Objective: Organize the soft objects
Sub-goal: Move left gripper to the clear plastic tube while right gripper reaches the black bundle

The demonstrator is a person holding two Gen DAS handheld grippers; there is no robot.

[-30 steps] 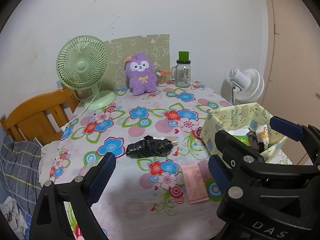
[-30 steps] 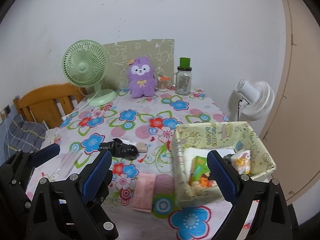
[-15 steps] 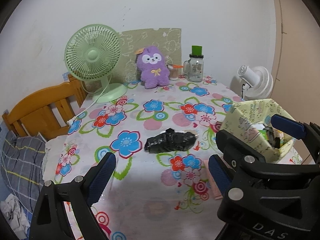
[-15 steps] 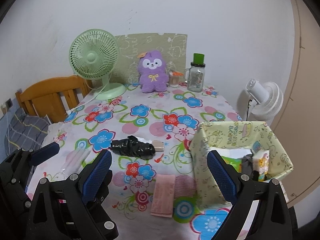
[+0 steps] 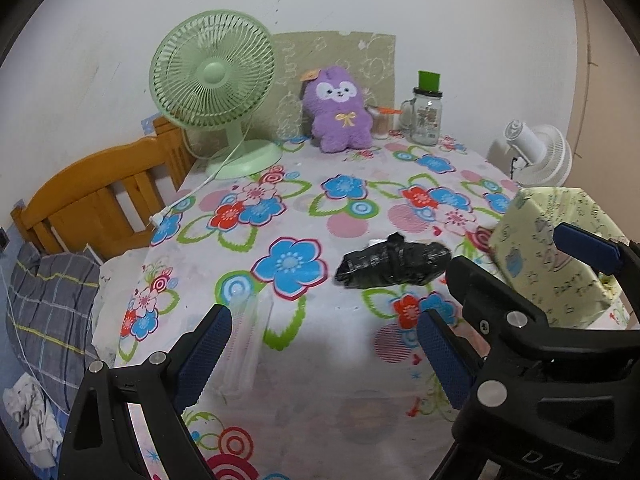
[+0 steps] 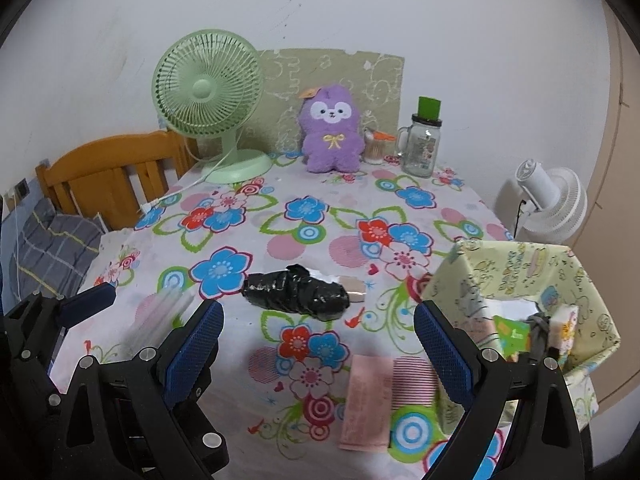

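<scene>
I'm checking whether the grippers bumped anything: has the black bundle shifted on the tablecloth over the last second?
No. The black bundle lies just right of the same blue flower as before; only the cameras moved.

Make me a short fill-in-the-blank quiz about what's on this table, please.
1. The plush toy at the wall is ____ in colour.
2. The green fan stands to the ____ of the plush toy.
3. The black bundle lies on the ____ tablecloth.
4. Both the left gripper and the right gripper are ____.

Missing words: purple; left; flowered; open

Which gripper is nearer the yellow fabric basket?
Right. The right gripper hovers open beside the basket; the left gripper, also open, sits farther left.
</scene>
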